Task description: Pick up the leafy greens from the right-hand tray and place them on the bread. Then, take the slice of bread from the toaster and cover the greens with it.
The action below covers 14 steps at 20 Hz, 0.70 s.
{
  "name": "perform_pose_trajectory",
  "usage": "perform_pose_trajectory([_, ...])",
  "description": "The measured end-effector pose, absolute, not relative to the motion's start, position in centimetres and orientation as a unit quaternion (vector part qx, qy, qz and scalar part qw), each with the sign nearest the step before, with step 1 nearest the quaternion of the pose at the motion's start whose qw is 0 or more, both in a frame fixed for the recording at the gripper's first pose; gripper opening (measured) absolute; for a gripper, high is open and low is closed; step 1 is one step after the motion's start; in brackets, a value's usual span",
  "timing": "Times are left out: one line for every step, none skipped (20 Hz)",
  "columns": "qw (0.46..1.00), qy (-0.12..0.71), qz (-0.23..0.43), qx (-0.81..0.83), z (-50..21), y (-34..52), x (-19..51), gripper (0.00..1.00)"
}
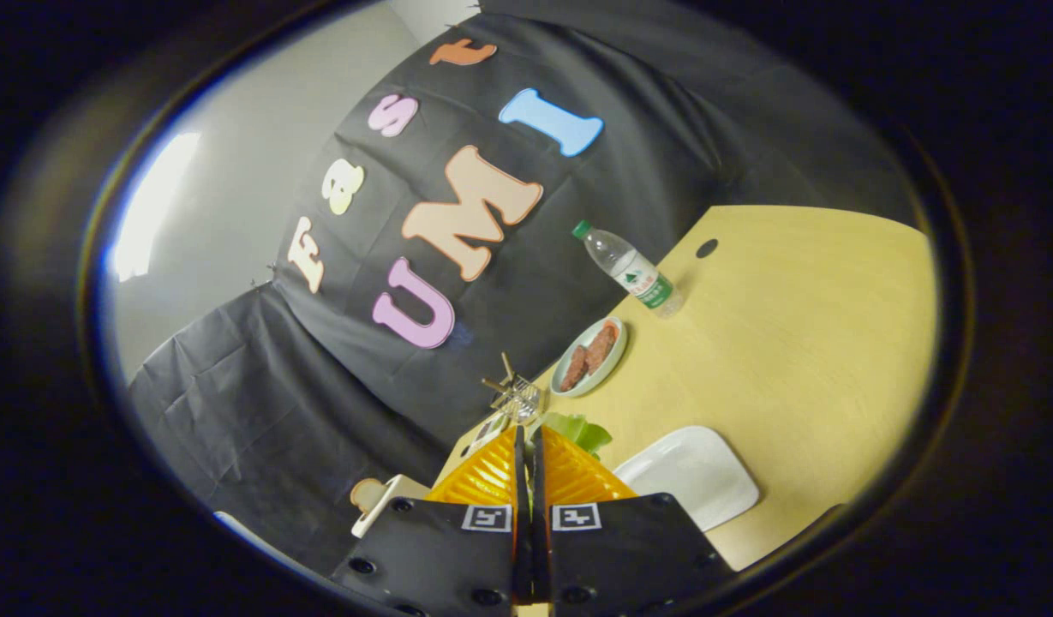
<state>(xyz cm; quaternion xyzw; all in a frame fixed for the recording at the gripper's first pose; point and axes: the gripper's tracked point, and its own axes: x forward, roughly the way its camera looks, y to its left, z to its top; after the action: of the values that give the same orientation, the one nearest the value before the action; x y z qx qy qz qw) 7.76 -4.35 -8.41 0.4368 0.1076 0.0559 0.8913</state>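
My gripper [530, 435] is lifted above the wooden table [800, 343] and tilted, its two fingers pressed close together. A green leafy piece [580, 431] sticks out just past the fingertips, so the fingers look shut on the leafy greens. Below and beside the fingers lies a white rectangular tray [693, 480]. On the other side of the fingers stands a white toaster [387, 506] with a tan slice of bread [365, 492] poking out of it. My fingers hide the bottom bread.
Beyond the fingers sits a round plate [613, 360] with two brown patties. A clear water bottle [631, 272] with a green cap stands further back. A small wire rack [517, 396] is just ahead of the fingertips. A dark hole [707, 248] marks the tabletop.
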Motion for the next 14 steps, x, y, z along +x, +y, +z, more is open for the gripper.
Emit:
perform_pose_trajectory([0.891, 0.107, 0.061, 0.437, -8.0, -3.4, 7.9, 0.03])
perform_pose_trajectory([0.89, 0.106, 0.068, 0.438, -7.6, -2.4, 8.2, 0.03])
perform_pose_trajectory([0.889, 0.105, 0.076, 0.44, -7.1, -1.4, 8.3, 0.03])
perform_pose_trajectory([0.886, 0.105, 0.082, 0.443, -6.8, -0.4, 8.5, 0.03])
perform_pose_trajectory([0.885, 0.106, 0.088, 0.445, -6.5, 0.7, 8.8, 0.03])
perform_pose_trajectory([0.884, 0.11, 0.091, 0.445, -6.5, 1.6, 9.2, 0.03])
perform_pose_trajectory([0.883, 0.114, 0.095, 0.445, -6.6, 2.8, 9.6, 0.03])
perform_pose_trajectory([0.882, 0.119, 0.103, 0.445, -6.6, 4.0, 9.9, 0.03])
perform_pose_trajectory([0.88, 0.124, 0.111, 0.445, -6.6, 5.3, 10.0, 0.03])
perform_pose_trajectory([0.879, 0.13, 0.119, 0.444, -6.6, 6.6, 10.3, 0.03])
perform_pose_trajectory([0.876, 0.134, 0.128, 0.444, -6.7, 7.9, 10.5, 0.03])
perform_pose_trajectory([0.874, 0.138, 0.138, 0.445, -6.6, 9.2, 10.7, 0.03])
perform_pose_trajectory([0.871, 0.142, 0.148, 0.446, -6.6, 10.6, 10.9, 0.03])
perform_pose_trajectory([0.869, 0.147, 0.156, 0.446, -6.7, 11.9, 11.0, 0.03])
